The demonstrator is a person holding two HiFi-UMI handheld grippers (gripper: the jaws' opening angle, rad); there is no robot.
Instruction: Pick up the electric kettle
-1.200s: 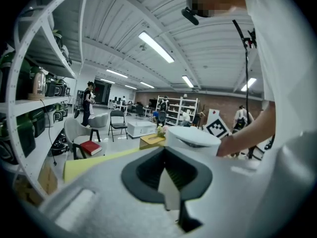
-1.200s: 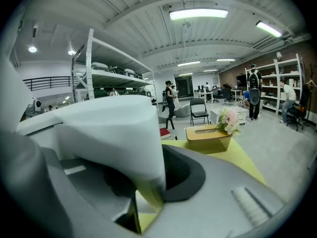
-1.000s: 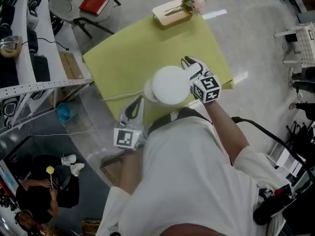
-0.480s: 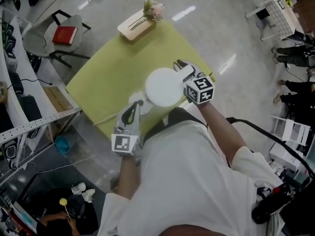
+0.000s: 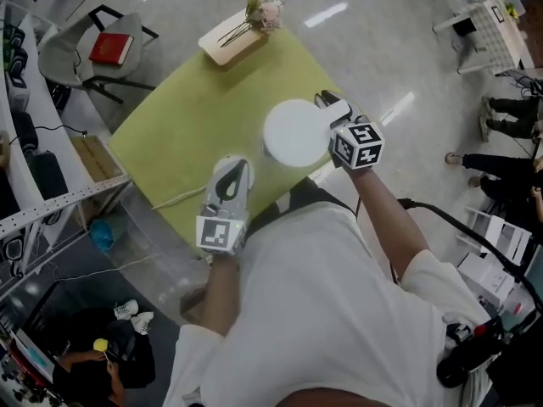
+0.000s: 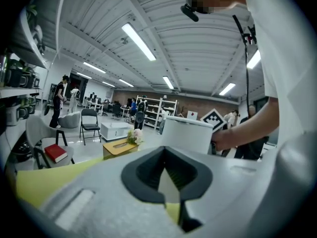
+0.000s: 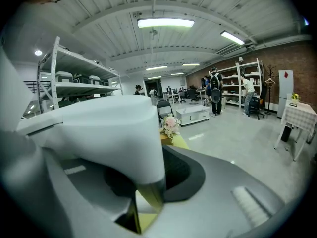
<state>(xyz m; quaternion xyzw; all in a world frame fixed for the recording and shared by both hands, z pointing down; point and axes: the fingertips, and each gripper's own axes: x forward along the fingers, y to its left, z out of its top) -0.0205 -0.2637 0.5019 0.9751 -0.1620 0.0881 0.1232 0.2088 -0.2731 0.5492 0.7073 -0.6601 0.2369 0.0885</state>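
The white electric kettle [image 5: 295,132] shows from above as a round lid over the right part of the yellow-green table [image 5: 187,117]. My right gripper [image 5: 333,108] is shut on the handle at the kettle's right side. In the right gripper view the kettle's body [image 7: 99,128] fills the left, and its handle sits between the jaws of the right gripper [image 7: 148,182]. My left gripper [image 5: 232,166] hovers left of the kettle and nearer the table's front edge, shut on nothing. In the left gripper view the left gripper [image 6: 166,175] points toward the kettle [image 6: 187,134]. The kettle's underside is hidden.
A white cable [image 5: 174,197] runs across the table's front left corner. A wooden tissue box [image 5: 227,39] with flowers [image 5: 265,8] sits at the far corner. A chair with a red book [image 5: 110,49] and a shelf rack [image 5: 51,202] stand left of the table.
The kettle, held by my right gripper throughout, has shifted right and away from the table's front edge. My left gripper moved along on its left. The white base disc seen earlier is out of sight.
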